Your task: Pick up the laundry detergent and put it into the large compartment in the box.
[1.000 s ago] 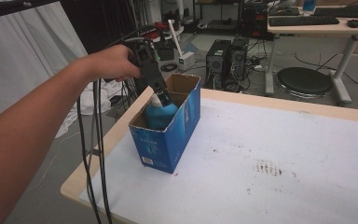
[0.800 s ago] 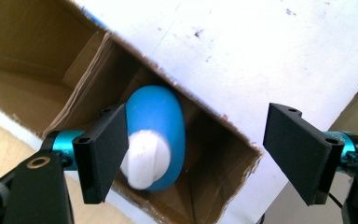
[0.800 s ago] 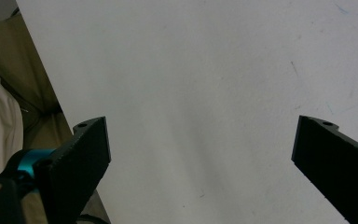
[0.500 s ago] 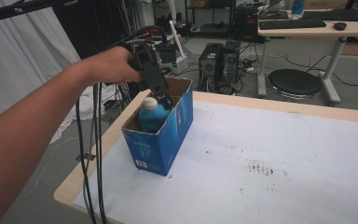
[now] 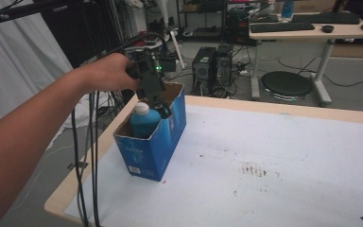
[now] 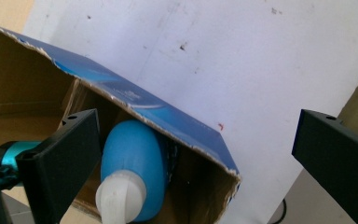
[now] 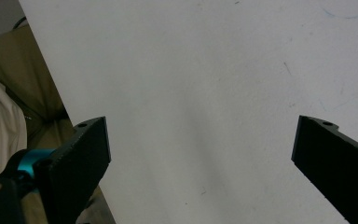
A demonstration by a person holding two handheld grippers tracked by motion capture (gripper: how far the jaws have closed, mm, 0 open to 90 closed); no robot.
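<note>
Blue bottle (image 6: 133, 163) stands in the box (image 6: 177, 126), below left gripper's (image 6: 196, 158) spread jaws.

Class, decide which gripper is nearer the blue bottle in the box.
Left. The left gripper hangs open right above the blue bottle; the right gripper is over bare table, far off.

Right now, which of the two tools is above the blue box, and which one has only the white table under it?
The left tool is above the blue box, jaws open over the blue bottle. The right tool faces only the white table.
</note>
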